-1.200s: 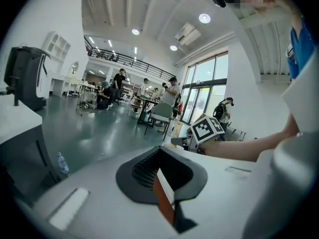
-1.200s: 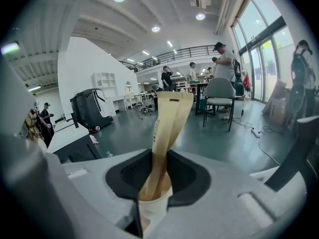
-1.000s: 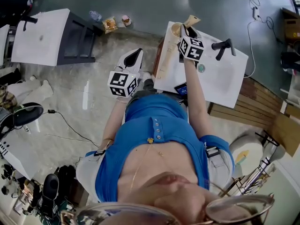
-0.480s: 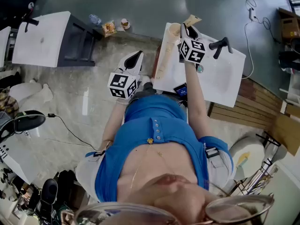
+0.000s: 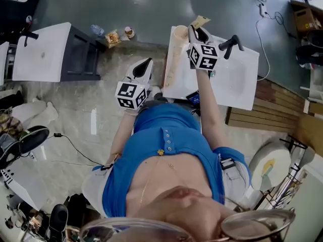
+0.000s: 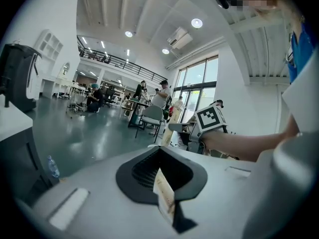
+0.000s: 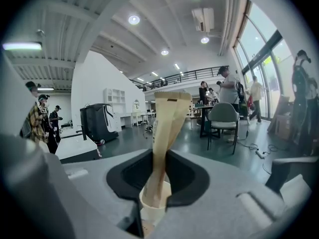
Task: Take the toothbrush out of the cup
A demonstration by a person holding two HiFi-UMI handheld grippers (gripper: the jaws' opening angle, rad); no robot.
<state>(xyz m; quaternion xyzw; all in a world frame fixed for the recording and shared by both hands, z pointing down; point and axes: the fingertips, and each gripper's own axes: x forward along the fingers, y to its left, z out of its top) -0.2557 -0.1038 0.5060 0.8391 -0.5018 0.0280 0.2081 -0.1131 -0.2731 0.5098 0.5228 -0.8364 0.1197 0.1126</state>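
Two grippers, one loaded.
Right gripper, jaws just closing, clamps the wrapped toothbrush standing in the cup; left gripper jaws together, off the counter.

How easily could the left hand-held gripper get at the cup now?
Probably not yet. The left hand-held gripper is shut on a paper slip, off the counter, and the right hand-held gripper sits above the cup, gripping the wrapped toothbrush.

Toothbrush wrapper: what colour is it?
Light tan, like kraft paper. The toothbrush wrapper shows best in the right gripper view.
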